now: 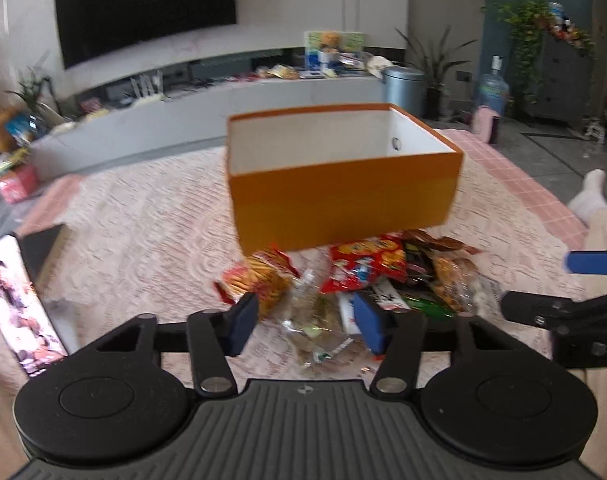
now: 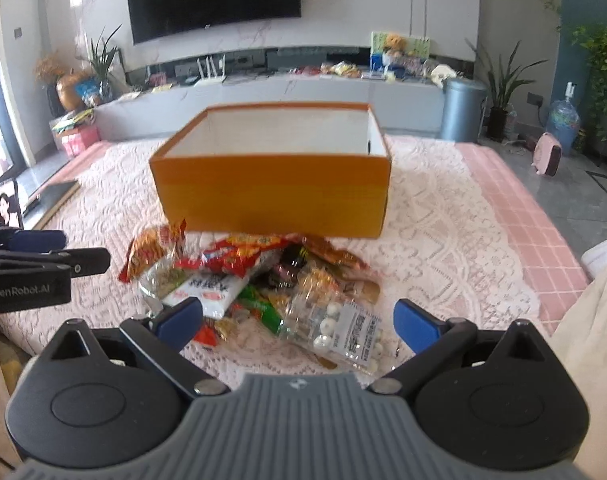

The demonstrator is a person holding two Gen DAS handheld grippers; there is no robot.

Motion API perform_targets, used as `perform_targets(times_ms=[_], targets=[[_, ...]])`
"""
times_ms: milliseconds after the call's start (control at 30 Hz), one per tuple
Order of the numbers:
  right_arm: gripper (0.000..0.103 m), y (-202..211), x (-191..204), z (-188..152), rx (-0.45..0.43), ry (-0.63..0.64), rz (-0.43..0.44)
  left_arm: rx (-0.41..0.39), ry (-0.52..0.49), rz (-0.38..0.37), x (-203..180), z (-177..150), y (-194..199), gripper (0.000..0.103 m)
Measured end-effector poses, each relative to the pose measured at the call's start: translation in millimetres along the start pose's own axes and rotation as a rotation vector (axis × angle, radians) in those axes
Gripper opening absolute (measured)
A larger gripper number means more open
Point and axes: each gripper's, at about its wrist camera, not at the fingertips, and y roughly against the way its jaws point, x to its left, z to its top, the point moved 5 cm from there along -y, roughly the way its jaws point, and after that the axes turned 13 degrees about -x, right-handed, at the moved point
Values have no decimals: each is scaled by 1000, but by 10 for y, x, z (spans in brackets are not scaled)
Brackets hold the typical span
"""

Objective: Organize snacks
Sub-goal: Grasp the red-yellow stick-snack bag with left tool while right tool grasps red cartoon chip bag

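Left wrist view shows me the clear snack packet (image 1: 315, 320) lying between my half-spread left fingers (image 1: 307, 322), unpinched, at the near edge of the pile before the orange box (image 1: 343, 200) on the tabletop, while my right fingers (image 2: 299, 322) stand wide.

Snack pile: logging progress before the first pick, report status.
Left gripper open over clear packet, nothing gripped. Right gripper open, empty. Snack pile unsorted before orange box. Nothing blocking.
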Motion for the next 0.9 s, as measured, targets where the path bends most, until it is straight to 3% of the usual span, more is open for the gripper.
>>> perform_targets(times_ms=[67, 133, 200, 367, 633, 833, 900], targets=[[79, -66, -16, -51, 13, 0, 5, 19, 19, -39, 1, -59, -62, 56], [77, -134, -33, -93, 28, -1, 7, 31, 32, -65, -3, -85, -115, 58], [75, -199, -53, -125, 33, -1, 5, 30, 21, -73, -15, -102, -155, 73], [75, -356, -36, -134, 33, 3, 21, 55, -25, -50, 7, -126, -269, 74], [85, -660, 137, -74, 97, -22, 109, 92, 127, 1, 329, -89, -450, 82], [91, -897, 266, 69, 109, -33, 124, 109, 190, 33, 498, -22, -615, 82], [94, -992, 303, 114, 115, -39, 122, 105, 179, 29, 525, 4, -669, 87]])
